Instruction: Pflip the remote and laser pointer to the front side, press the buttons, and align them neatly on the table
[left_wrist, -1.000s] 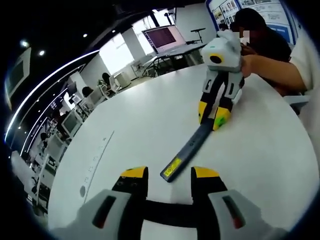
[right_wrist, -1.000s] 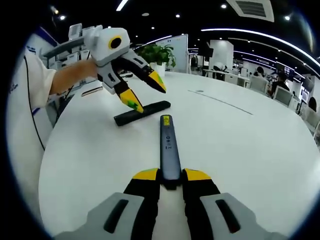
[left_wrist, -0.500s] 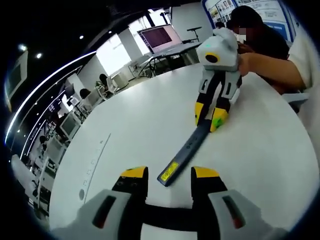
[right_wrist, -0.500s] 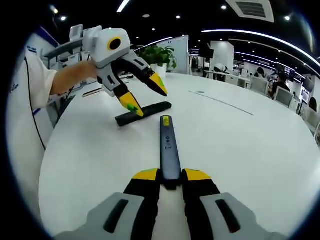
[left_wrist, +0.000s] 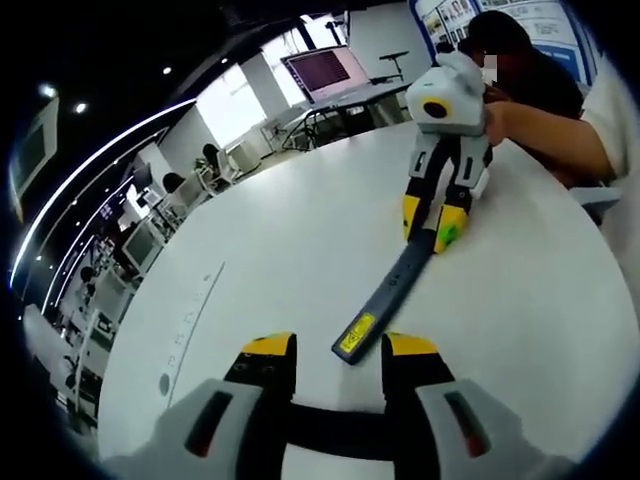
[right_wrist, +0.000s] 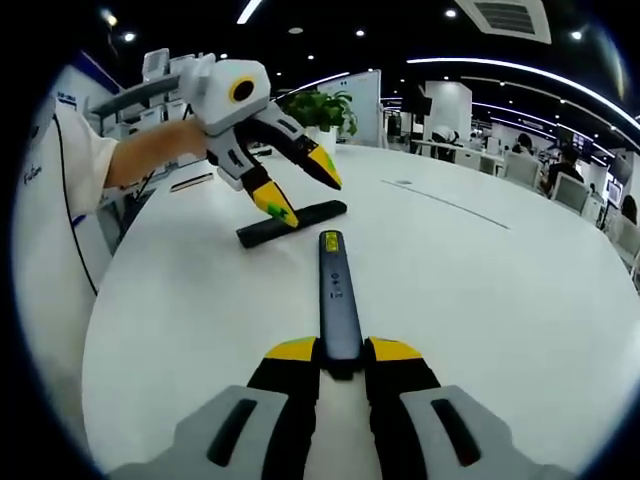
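Note:
A slim grey laser pointer (right_wrist: 337, 295) with a yellow label lies on the white table (right_wrist: 500, 300), and my right gripper (right_wrist: 340, 352) is shut on its near end. In the left gripper view the pointer (left_wrist: 395, 290) runs from my right gripper (left_wrist: 430, 232) toward my left gripper (left_wrist: 340, 347), whose jaws stand open on either side of the yellow-labelled tip. A black remote (right_wrist: 292, 222) lies crosswise just beyond the pointer's far end. My left gripper (right_wrist: 303, 192) hovers open above the remote, one yellow fingertip (right_wrist: 277, 207) close to it.
A thin marked line with a dark dot (left_wrist: 166, 381) crosses the table. A person's hand and white sleeve (right_wrist: 70, 180) hold the left gripper. A seated person in dark clothes (left_wrist: 535, 85) is beyond the table edge, and a potted plant (right_wrist: 320, 108) stands at the far side.
The left gripper has drifted slightly to the right above the remote, still open. The right gripper keeps its hold on the pointer, which has barely moved.

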